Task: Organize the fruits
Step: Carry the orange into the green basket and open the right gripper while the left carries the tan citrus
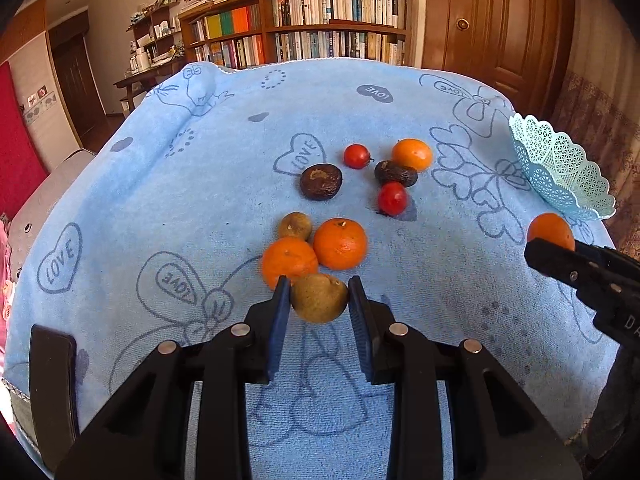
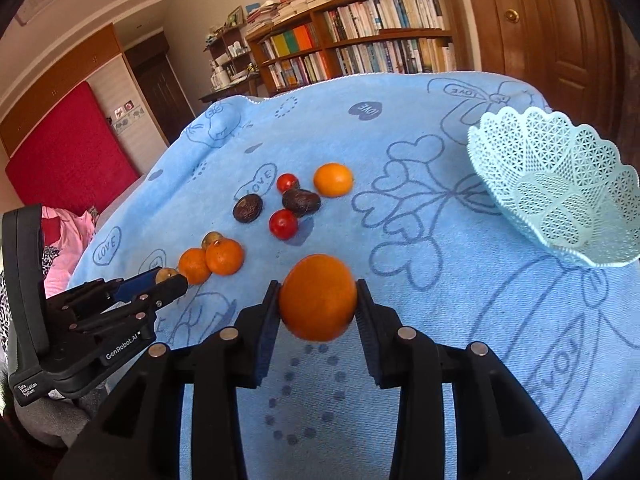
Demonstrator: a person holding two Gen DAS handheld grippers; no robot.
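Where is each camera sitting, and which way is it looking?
Left wrist: sits on the left gripper, looking forward along its jaws at a brownish fruit between them, over the blue towel; the right gripper shows at right with an orange.
Right wrist: sits on the right gripper, looking along its jaws at the orange they hold; the left gripper shows at left.
Both see the towel, scattered fruit, basket and bookshelf.

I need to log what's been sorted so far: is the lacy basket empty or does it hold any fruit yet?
Empty. The right wrist view looks into the basket and shows only bare lattice.
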